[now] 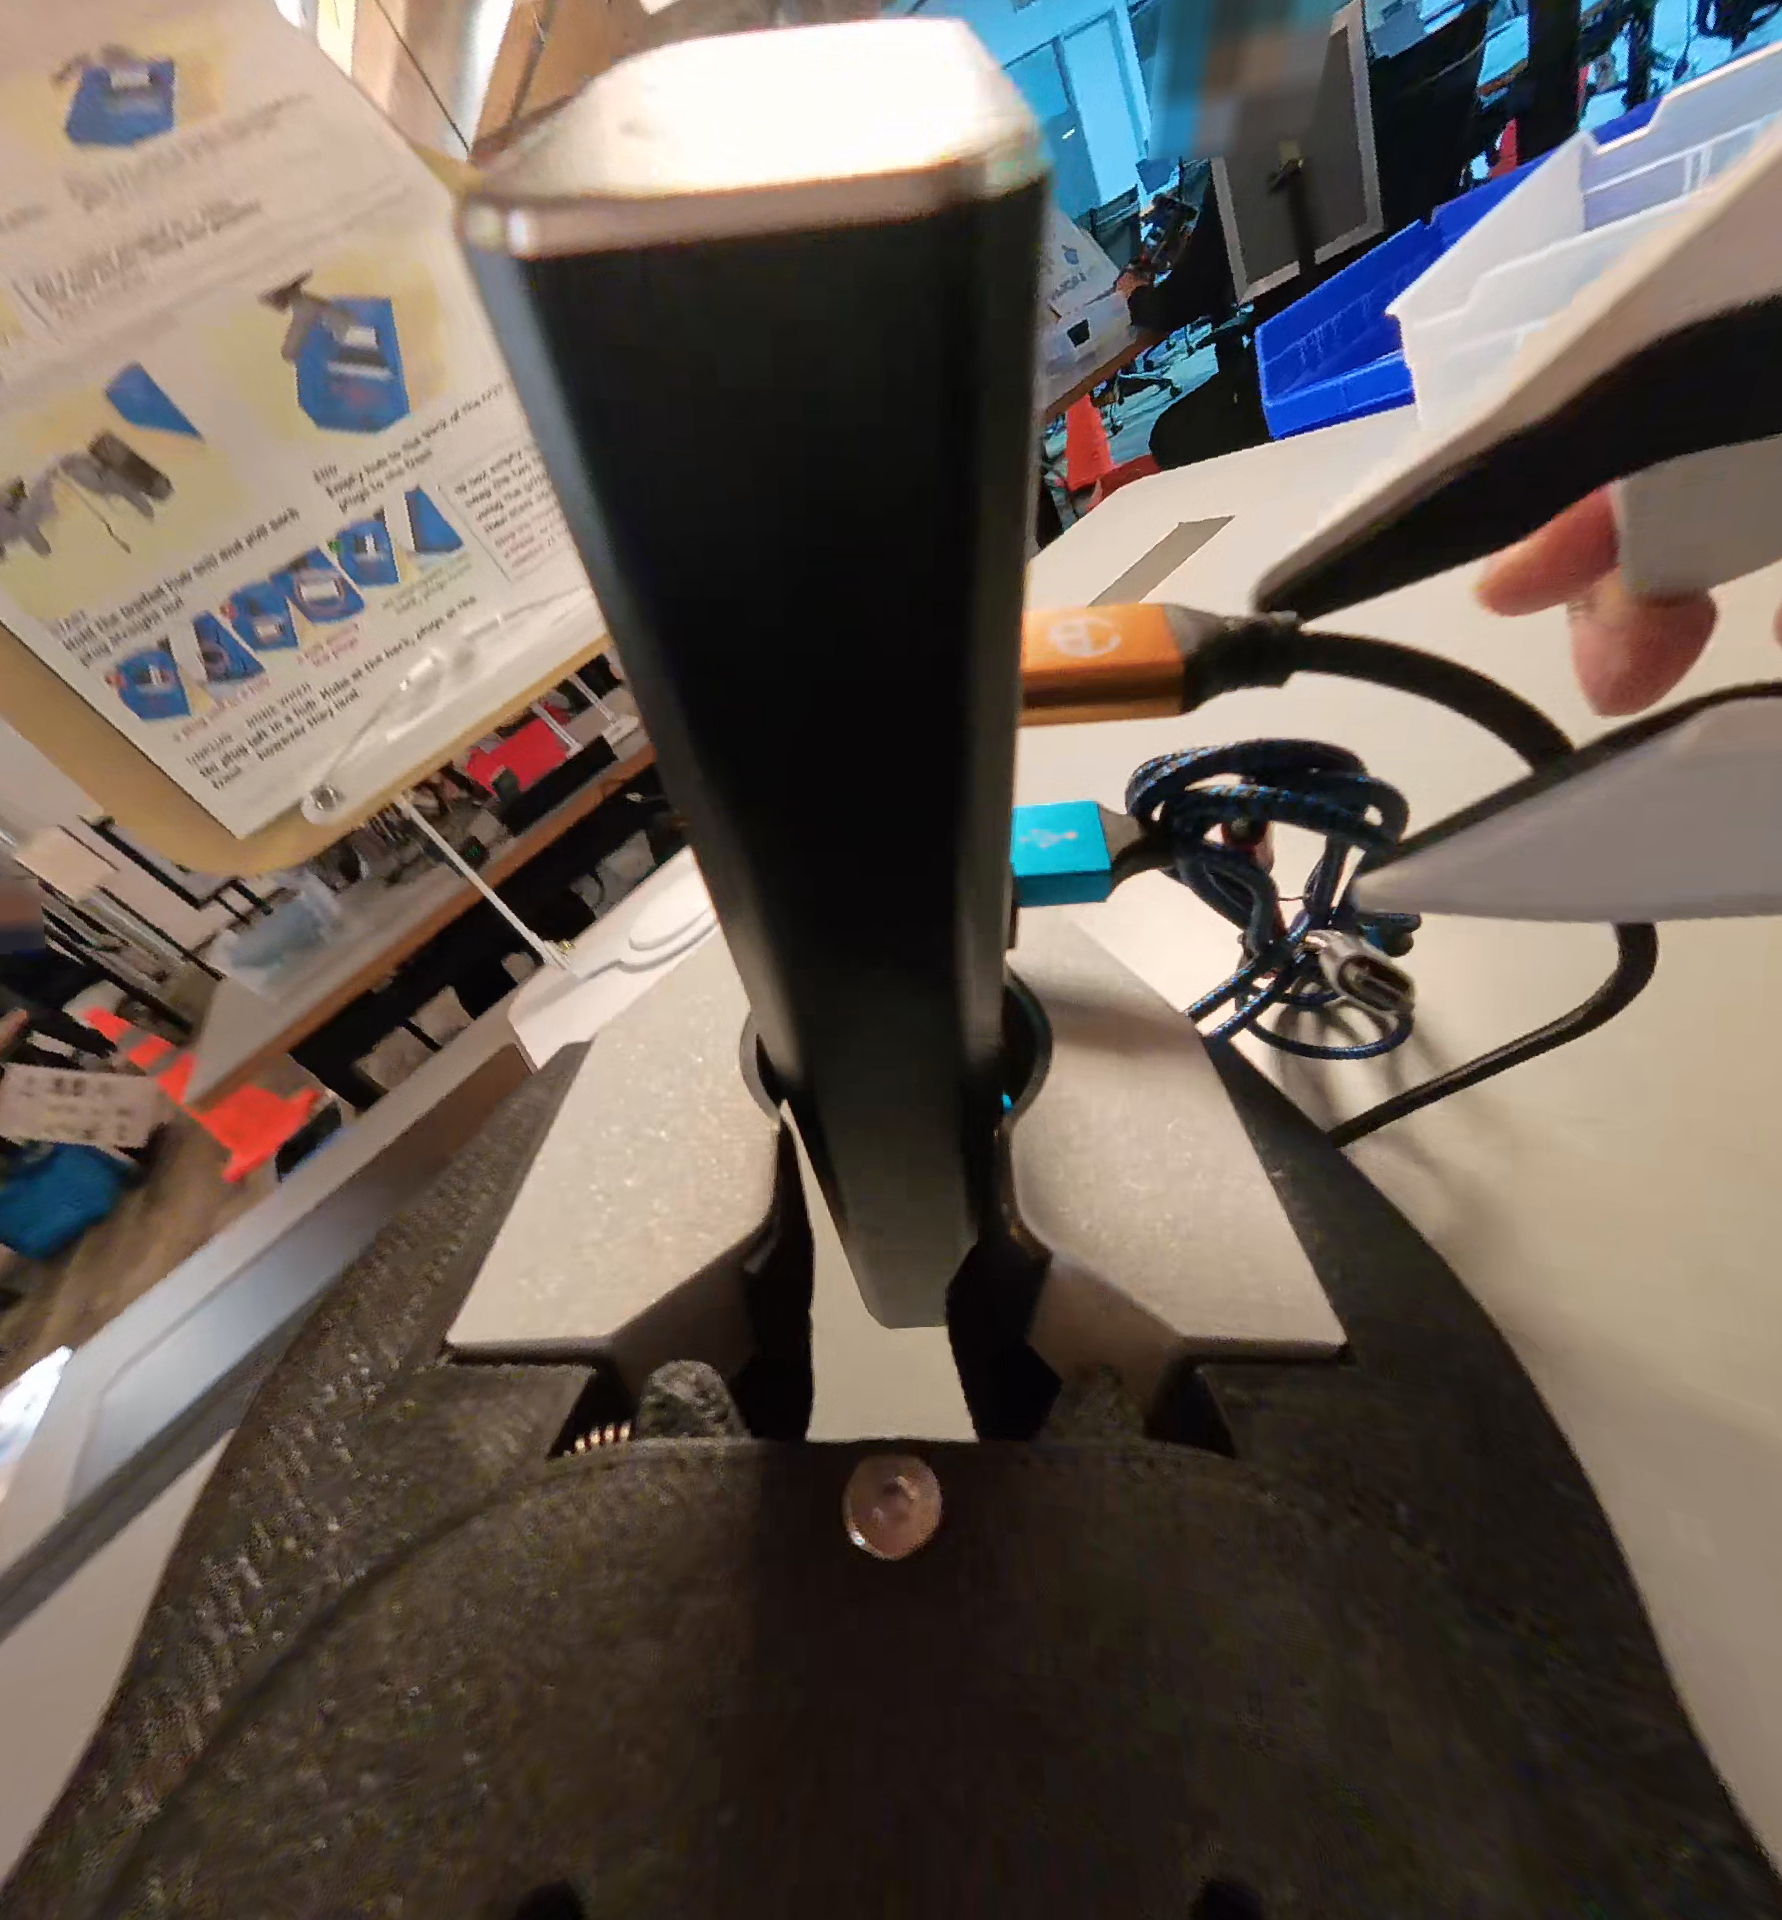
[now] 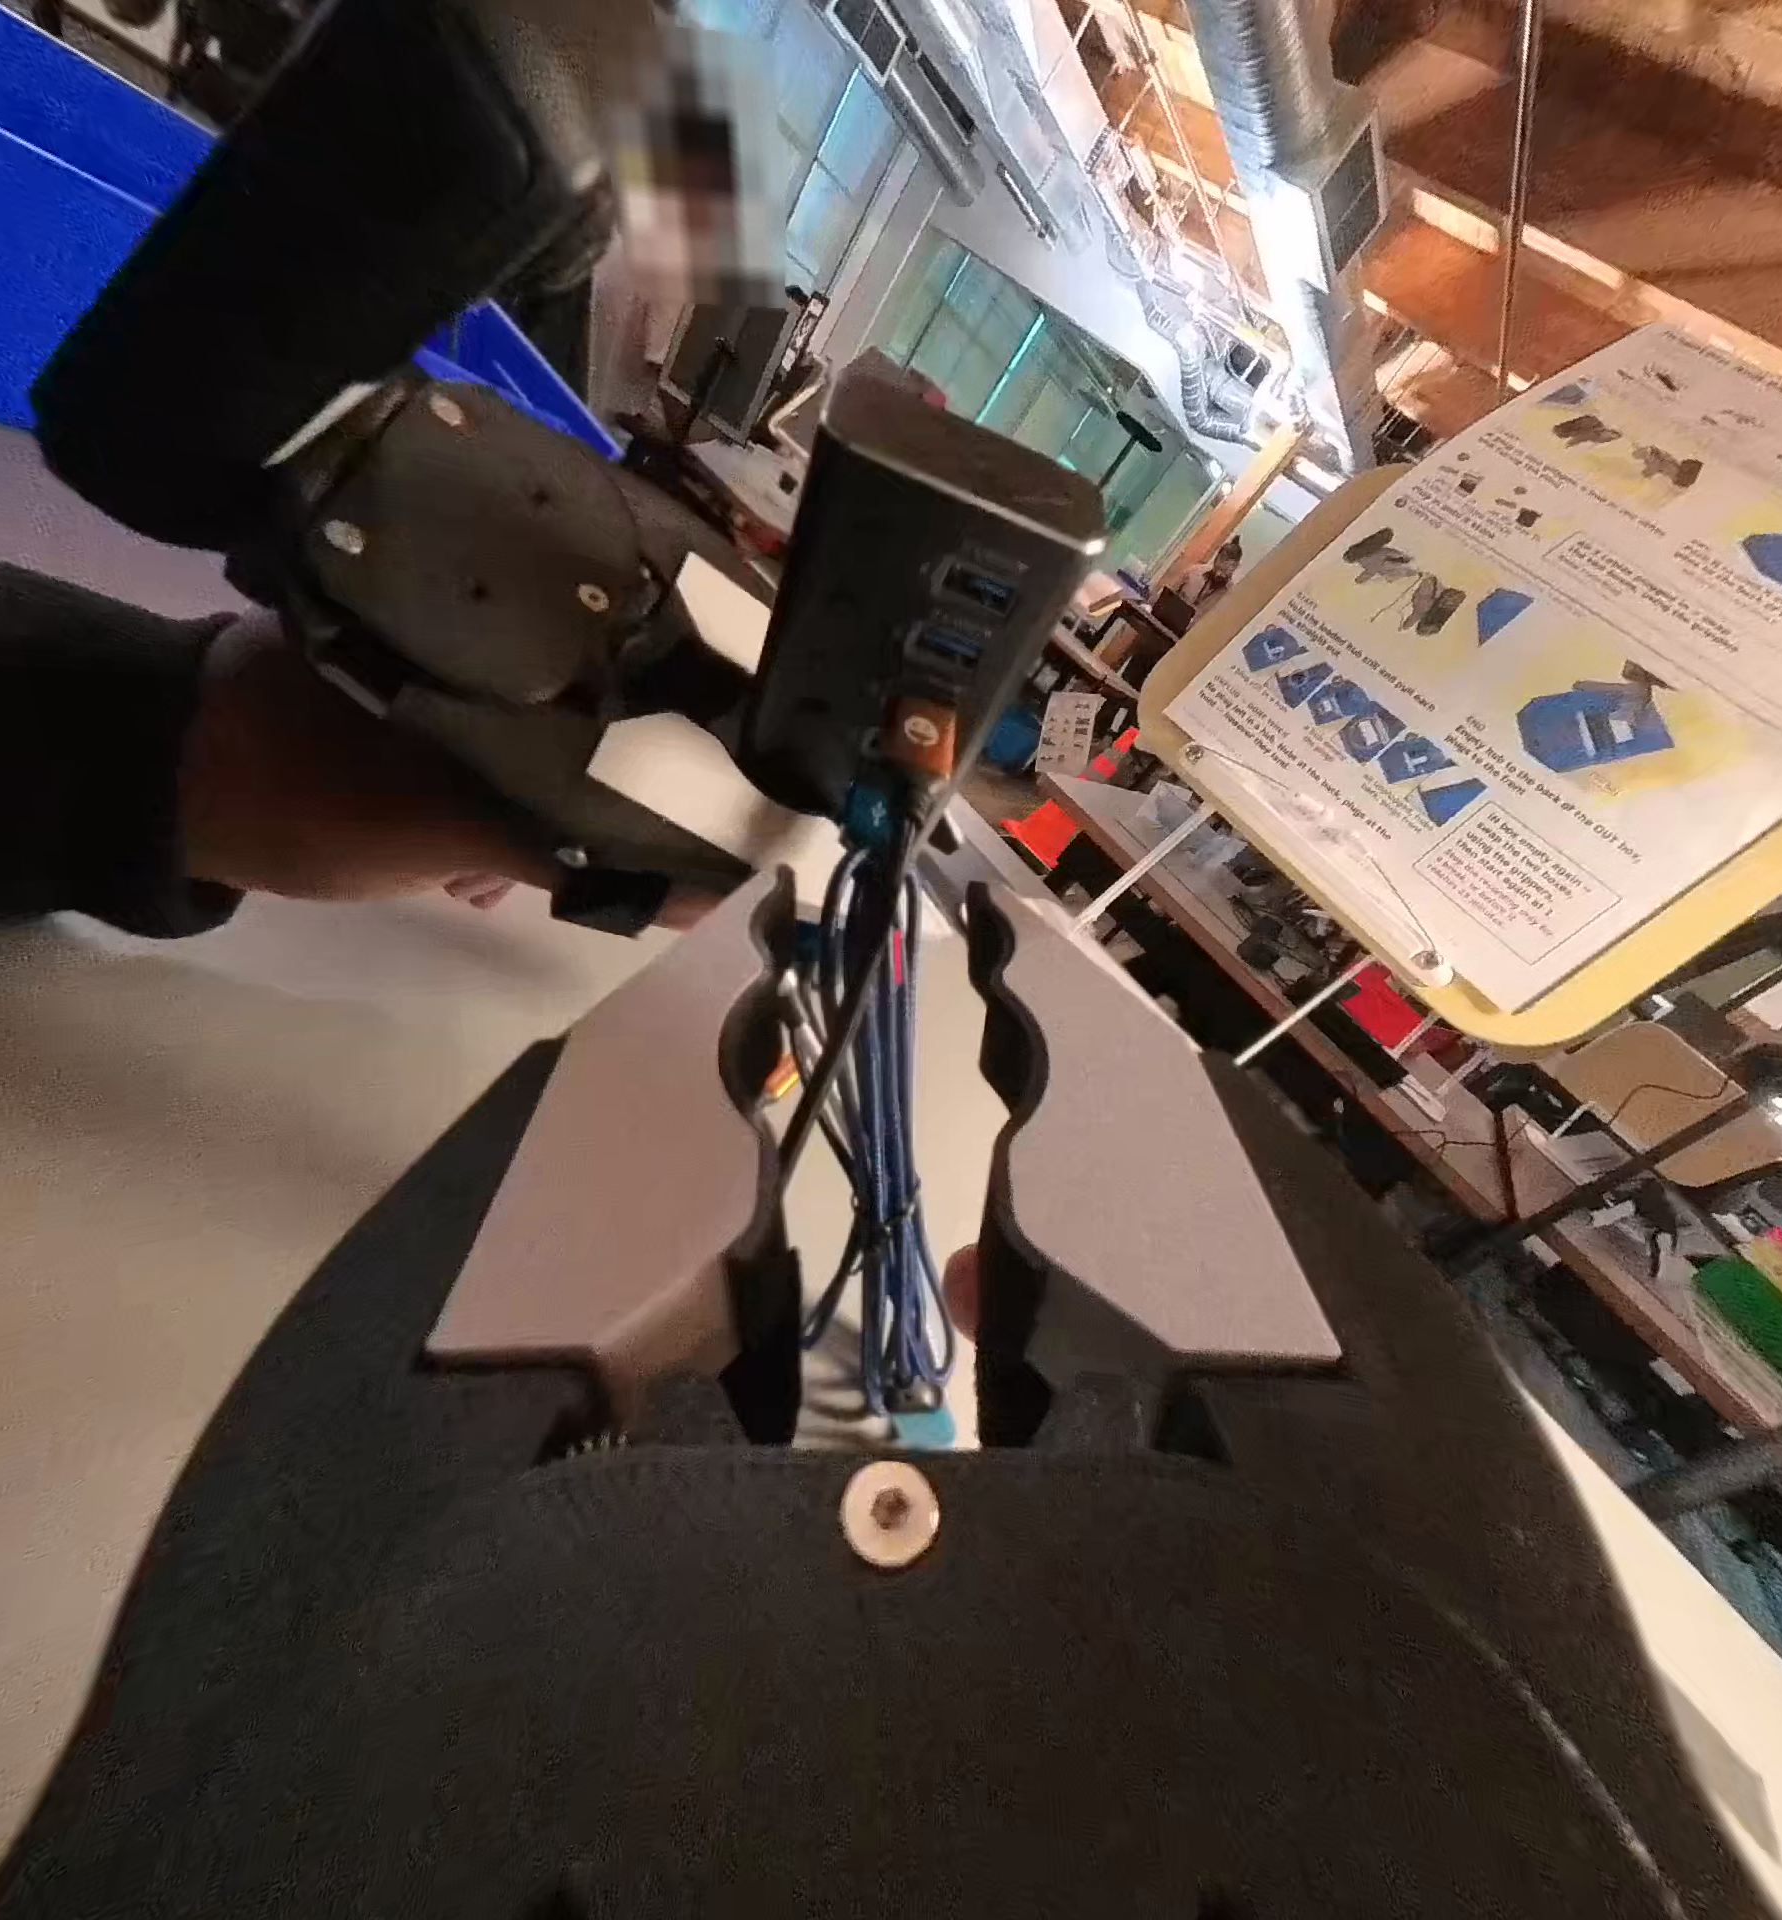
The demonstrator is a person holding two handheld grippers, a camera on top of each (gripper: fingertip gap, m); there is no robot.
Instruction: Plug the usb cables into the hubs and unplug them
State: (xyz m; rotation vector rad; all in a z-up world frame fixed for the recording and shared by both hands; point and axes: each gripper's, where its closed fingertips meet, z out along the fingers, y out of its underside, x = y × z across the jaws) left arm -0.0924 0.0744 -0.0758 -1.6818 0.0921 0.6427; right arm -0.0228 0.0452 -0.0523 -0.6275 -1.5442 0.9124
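Left wrist view: left tongs [image 1: 892, 1174] pinching black hub [image 1: 793, 644] upright — port face turned toward right tongs [image 2: 871, 925]. Orange plug [image 1: 1100, 660] and blue plug [image 1: 1061, 852] seated in hub, cables dangling between spread right tongs, touching neither. Grey table [image 1: 1593, 1195] below — cluttered workshop, instruction board [image 2: 1510, 665] behind.

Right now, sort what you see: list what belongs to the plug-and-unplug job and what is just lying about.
In the job:
- black hub, clamped in the left gripper
- orange plug and blue plug, both in the hub
- right gripper, open round the hanging cables

Lying about:
- instruction sheet
- blue bins
- orange cones
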